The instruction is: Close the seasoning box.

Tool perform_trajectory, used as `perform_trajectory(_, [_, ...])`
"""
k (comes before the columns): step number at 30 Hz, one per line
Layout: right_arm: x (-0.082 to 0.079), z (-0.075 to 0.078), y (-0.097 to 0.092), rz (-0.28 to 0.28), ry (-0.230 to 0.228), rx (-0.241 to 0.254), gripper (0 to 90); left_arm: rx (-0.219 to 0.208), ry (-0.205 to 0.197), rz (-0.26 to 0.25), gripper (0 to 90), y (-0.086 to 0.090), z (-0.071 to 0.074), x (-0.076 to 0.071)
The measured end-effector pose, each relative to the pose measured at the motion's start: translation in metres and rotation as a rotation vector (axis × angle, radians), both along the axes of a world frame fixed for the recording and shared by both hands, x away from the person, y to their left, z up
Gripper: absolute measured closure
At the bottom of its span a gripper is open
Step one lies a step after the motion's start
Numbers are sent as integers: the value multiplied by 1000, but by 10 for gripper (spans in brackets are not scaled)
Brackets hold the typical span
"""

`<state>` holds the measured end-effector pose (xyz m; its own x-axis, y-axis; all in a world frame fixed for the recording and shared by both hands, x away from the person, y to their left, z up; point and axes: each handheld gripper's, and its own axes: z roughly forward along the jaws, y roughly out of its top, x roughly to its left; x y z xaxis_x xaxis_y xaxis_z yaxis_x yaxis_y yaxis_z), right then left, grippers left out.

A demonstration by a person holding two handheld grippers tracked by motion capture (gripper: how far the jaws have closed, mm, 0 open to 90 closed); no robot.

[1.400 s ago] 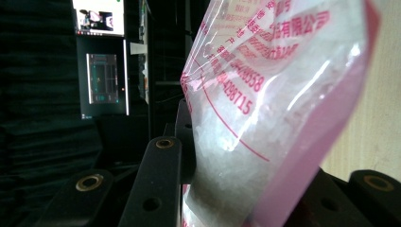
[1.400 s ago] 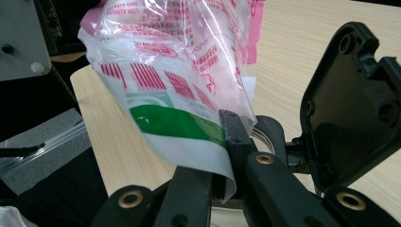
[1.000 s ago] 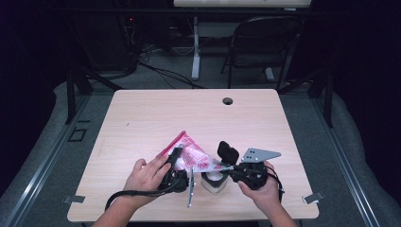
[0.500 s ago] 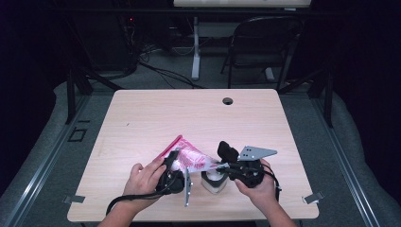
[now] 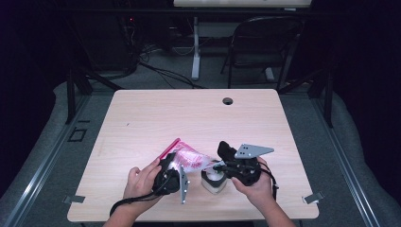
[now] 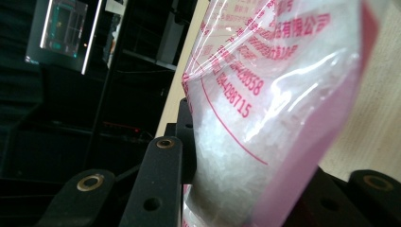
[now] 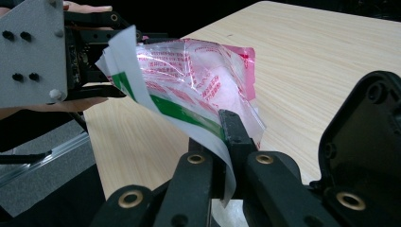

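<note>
A clear plastic bag [image 5: 189,160] with pink print and a pink edge is held up just above the table's front. In the left gripper view the bag [image 6: 265,94] holds white grains, and my left gripper [image 6: 236,184] is shut on it, a jaw pressing each side. My left gripper [image 5: 176,164] sits at the bag's near-left end. My right gripper [image 5: 213,165] comes in from the right. In the right gripper view it [image 7: 218,138] is shut on a white slip with a green stripe [image 7: 161,101] that sticks out of the bag [image 7: 208,80].
A squat white object [image 5: 213,183] stands on the wooden table [image 5: 189,118] under the right gripper. A cable hole [image 5: 228,100] lies near the far edge. A chair [image 5: 265,42] and table legs stand beyond. The left gripper's grey plate [image 7: 28,52] shows close in the right gripper view.
</note>
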<state>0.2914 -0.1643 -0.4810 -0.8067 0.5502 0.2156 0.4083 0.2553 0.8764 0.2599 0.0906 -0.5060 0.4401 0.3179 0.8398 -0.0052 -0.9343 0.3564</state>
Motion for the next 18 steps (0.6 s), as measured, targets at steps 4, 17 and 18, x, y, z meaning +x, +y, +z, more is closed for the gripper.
perform_trajectory(4, [1, 0, 3, 1, 0, -5, 900, -41, 21, 11, 754, 2, -4, 0])
perform_trajectory(17, [2, 1, 9, 0, -3, 2, 900, -185, 82, 33, 753, 9, -16, 0])
perform_trajectory(18, [2, 1, 10, -1, -4, 2, 900, -197, 84, 34, 753, 9, -17, 0])
